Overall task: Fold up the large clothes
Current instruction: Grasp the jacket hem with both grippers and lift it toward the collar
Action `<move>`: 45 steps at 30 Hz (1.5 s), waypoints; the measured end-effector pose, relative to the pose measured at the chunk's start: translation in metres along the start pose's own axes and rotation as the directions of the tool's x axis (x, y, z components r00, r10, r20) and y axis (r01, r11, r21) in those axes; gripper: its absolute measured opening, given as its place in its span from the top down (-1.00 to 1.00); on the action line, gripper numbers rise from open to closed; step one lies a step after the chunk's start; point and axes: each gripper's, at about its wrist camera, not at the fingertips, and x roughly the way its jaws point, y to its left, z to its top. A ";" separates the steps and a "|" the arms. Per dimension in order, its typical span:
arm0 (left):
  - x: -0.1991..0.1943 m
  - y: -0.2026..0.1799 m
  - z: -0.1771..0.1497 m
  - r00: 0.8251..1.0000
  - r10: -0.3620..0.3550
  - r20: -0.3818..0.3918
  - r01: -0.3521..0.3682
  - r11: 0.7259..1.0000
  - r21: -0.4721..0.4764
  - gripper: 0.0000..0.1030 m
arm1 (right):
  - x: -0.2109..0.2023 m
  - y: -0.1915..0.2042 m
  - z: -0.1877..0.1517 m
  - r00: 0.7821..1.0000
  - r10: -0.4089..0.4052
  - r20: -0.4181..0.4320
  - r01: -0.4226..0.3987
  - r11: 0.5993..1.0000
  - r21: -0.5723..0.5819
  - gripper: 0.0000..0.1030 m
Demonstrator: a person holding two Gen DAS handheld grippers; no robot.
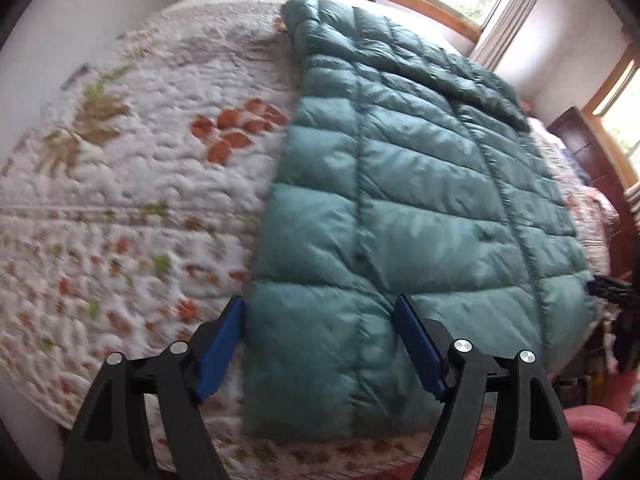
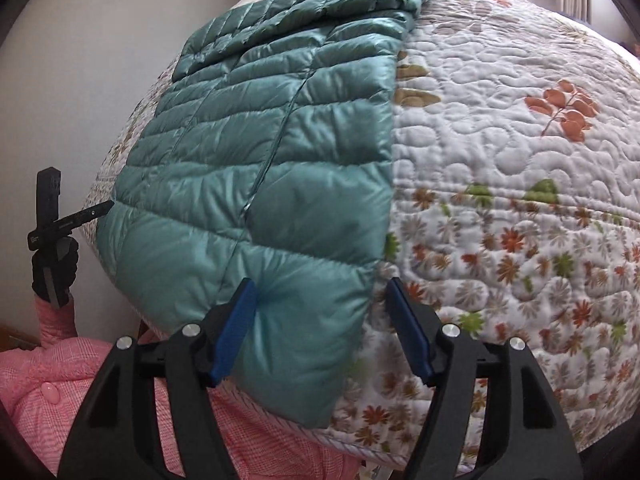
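Observation:
A teal quilted down jacket [image 1: 400, 184] lies flat on a bed covered by a white floral quilt [image 1: 132, 184], its hem toward me and a folded part across its far end. My left gripper [image 1: 320, 314] is open, its blue pads astride the hem's left corner. In the right wrist view the jacket [image 2: 264, 168] fills the left half of the quilt [image 2: 500, 168]. My right gripper [image 2: 320, 296] is open around the hem's right corner, and its left pad [image 2: 240, 320] presses into the fabric. The left gripper [image 2: 68, 220] shows at the far left, held by a black-gloved hand [image 2: 54, 268].
Windows with wooden frames [image 1: 432, 4] and a curtain [image 1: 508, 12] stand beyond the bed, with dark wooden furniture [image 1: 592, 160] at the right. A white wall [image 2: 100, 40] runs along the bed's far side. The person's pink garment [image 2: 52, 384] lies below the bed edge.

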 end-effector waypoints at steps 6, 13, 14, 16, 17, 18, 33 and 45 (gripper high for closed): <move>-0.003 0.000 -0.004 0.998 -0.063 -0.006 0.063 0.998 -0.023 0.19 | 0.003 0.010 -0.004 0.997 0.071 -0.011 -0.071 0.997 -0.034 0.58; -0.023 0.003 0.003 0.974 -0.219 0.058 0.223 0.973 -0.066 0.71 | -0.020 0.013 0.003 0.986 0.157 0.064 -0.155 0.987 -0.037 0.85; -0.029 0.000 0.005 0.970 -0.230 0.079 0.235 0.971 -0.053 0.72 | -0.026 0.014 0.005 0.984 0.161 0.080 -0.158 0.986 -0.042 0.86; -0.041 -0.007 0.012 0.964 -0.237 0.120 0.240 0.971 -0.015 0.72 | -0.039 0.016 0.012 0.977 0.179 0.115 -0.173 0.983 -0.053 0.86; -0.047 -0.011 0.016 0.962 -0.235 0.141 0.236 0.972 0.005 0.72 | -0.044 0.018 0.017 0.974 0.181 0.133 -0.175 0.983 -0.060 0.86; -0.051 -0.014 0.023 0.960 -0.233 0.157 0.232 0.972 0.022 0.72 | -0.050 0.018 0.022 0.972 0.181 0.152 -0.173 0.983 -0.067 0.86; -0.042 -0.026 0.163 0.925 -0.275 0.263 0.262 0.961 0.082 0.71 | -0.062 -0.031 0.163 0.940 0.255 0.224 -0.274 0.960 0.055 0.86; 0.041 0.009 0.261 0.935 -0.300 0.191 0.316 0.947 -0.057 0.65 | -0.009 -0.084 0.262 0.954 0.249 0.165 -0.280 0.938 0.203 0.85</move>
